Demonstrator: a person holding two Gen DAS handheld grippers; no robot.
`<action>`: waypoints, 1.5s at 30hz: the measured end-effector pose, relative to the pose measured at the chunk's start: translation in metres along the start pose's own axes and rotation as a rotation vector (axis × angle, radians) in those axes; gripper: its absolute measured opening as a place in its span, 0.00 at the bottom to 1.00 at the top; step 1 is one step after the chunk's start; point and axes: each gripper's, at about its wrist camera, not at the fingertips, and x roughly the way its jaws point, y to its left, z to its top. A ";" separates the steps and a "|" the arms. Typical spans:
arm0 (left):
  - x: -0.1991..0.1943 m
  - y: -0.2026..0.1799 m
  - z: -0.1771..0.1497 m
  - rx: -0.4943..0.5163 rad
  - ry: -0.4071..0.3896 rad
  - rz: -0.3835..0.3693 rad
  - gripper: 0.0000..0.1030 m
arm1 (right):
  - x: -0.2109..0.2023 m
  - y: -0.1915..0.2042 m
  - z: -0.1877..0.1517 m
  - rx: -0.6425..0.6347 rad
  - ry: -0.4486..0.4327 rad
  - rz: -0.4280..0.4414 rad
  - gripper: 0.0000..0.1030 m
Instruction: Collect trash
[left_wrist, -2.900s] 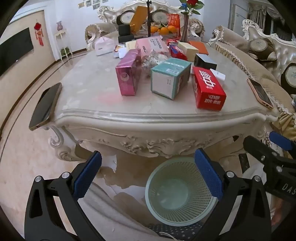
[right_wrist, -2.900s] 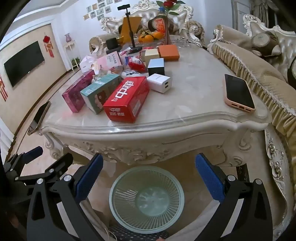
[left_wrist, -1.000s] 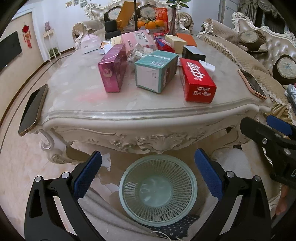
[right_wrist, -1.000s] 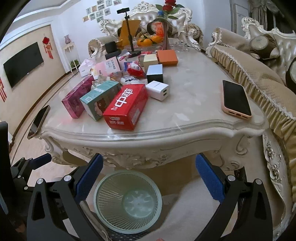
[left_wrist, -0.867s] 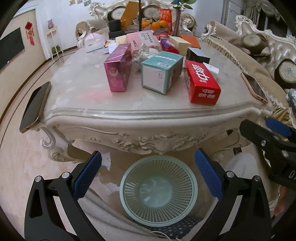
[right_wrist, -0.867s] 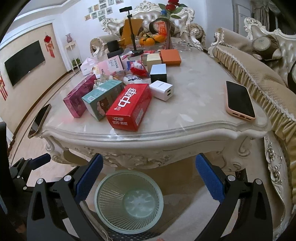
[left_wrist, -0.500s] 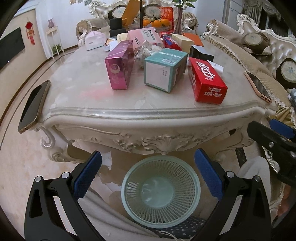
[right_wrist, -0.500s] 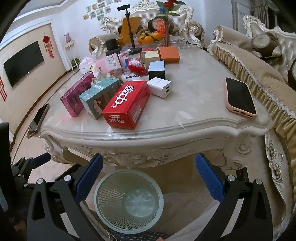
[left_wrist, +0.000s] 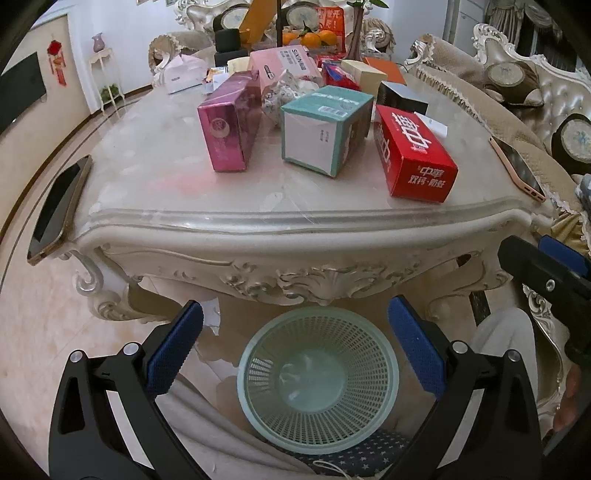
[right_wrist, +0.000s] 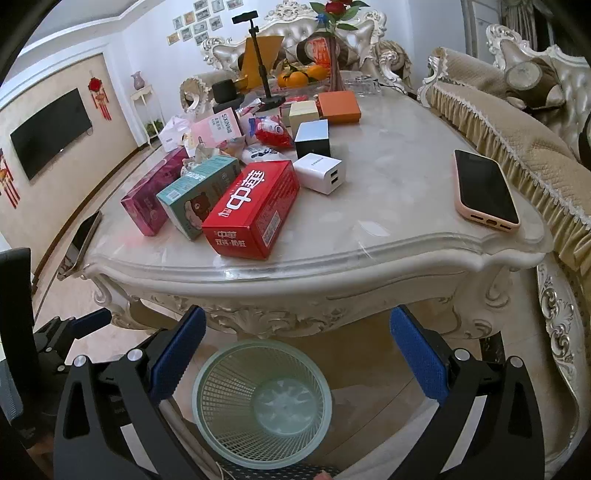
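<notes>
A round pale-green mesh wastebasket (left_wrist: 317, 380) is set upright on the floor before the carved marble table (left_wrist: 295, 236), mouth upward. The glossy red carton (right_wrist: 251, 208) lies flat, long axis running away from the edge. Left gripper (left_wrist: 295, 339) and right gripper (right_wrist: 297, 349) are spread wide, nothing held.

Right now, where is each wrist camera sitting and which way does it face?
Left wrist: low before the table's near edge, looking forward and down over the mesh bin; its own open left gripper shows, with the right gripper at the right edge.
Right wrist: further right, same heading, nearer the pink-cased phone; its open gripper shows, the left one at the left edge.
Shared: bin, table, red box.
</notes>
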 end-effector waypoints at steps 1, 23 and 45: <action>-0.004 0.001 0.001 -0.004 -0.021 0.003 0.94 | -0.002 0.000 0.001 0.002 -0.016 0.007 0.93; -0.003 0.058 0.077 -0.071 -0.193 0.020 0.94 | 0.046 0.041 0.044 -0.063 -0.081 0.049 0.93; 0.073 0.080 0.127 -0.064 -0.094 -0.001 0.74 | 0.084 0.036 0.049 -0.051 -0.022 -0.067 0.90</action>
